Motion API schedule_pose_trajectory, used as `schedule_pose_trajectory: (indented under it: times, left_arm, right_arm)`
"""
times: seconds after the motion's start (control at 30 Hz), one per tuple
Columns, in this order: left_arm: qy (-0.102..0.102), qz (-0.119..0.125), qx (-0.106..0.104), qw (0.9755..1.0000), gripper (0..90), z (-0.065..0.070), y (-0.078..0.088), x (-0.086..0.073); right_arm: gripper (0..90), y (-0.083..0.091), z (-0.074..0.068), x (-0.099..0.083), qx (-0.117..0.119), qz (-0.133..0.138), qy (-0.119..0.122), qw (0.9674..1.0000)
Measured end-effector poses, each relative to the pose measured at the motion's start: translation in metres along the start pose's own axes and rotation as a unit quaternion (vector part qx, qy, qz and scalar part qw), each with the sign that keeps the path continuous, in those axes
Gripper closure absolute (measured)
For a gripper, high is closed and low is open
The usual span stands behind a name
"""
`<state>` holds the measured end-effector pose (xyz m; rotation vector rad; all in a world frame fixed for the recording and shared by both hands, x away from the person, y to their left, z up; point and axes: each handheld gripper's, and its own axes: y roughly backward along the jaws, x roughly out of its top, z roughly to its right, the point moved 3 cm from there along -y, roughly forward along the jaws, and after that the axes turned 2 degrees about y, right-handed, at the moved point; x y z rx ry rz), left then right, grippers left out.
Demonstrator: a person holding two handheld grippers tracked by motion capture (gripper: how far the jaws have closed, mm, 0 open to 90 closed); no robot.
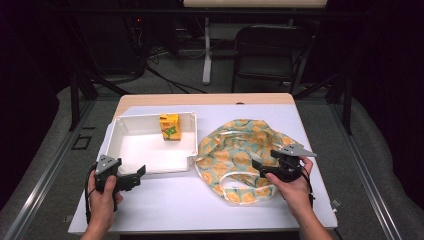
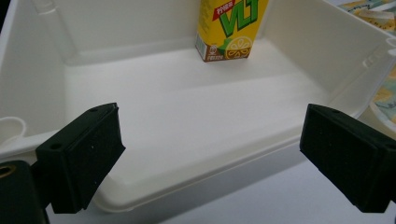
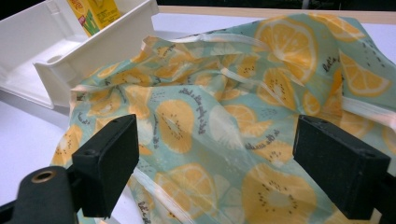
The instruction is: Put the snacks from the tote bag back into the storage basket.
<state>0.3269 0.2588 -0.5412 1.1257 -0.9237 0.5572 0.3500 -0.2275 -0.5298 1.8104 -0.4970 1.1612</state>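
1. Black jaws mark both tools: the left hand (image 1: 102, 197) comes in from 6 o'clock and holds the left gripper (image 1: 131, 178) low at the white bin's (image 1: 116, 131) near rim, aimed toward 2 o'clock.
2. At the table's (image 1: 175, 200) 4 o'clock side, the right hand (image 1: 295, 187) holds the right gripper (image 1: 262, 167) over the cloth bag (image 1: 235, 150), aimed toward 10 o'clock.
3. Count: one bin, one yellow drink carton (image 1: 170, 126), one lemon-print bag, two grippers.
4. The carton stands upright inside the bin at its far, 12 o'clock wall; the bag lies crumpled just beside the bin at 3 o'clock.
5. In the left gripper view its jaws stand wide apart, empty, with the bin's rim between and below them.
6. In the right gripper view its jaws are likewise wide apart, holding nothing, just above the bag's fabric; whether they touch it cannot be told.
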Motion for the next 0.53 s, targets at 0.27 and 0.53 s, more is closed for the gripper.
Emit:
schedule_pose_trajectory:
  times: [0.27,0.53]
  left_arm:
    - [0.000,-0.003,-0.006,1.0000,5.9,-0.007,0.005,-0.007]
    - [-0.003,-0.007,-0.012,0.9999,6.1,0.002,0.002,-0.009]
  right_arm:
    - [13.7,0.012,0.012,-0.012,-0.014,-0.005,-0.009,0.9998]
    - [13.5,0.017,0.017,-0.017,-0.023,-0.008,-0.012,0.9996]
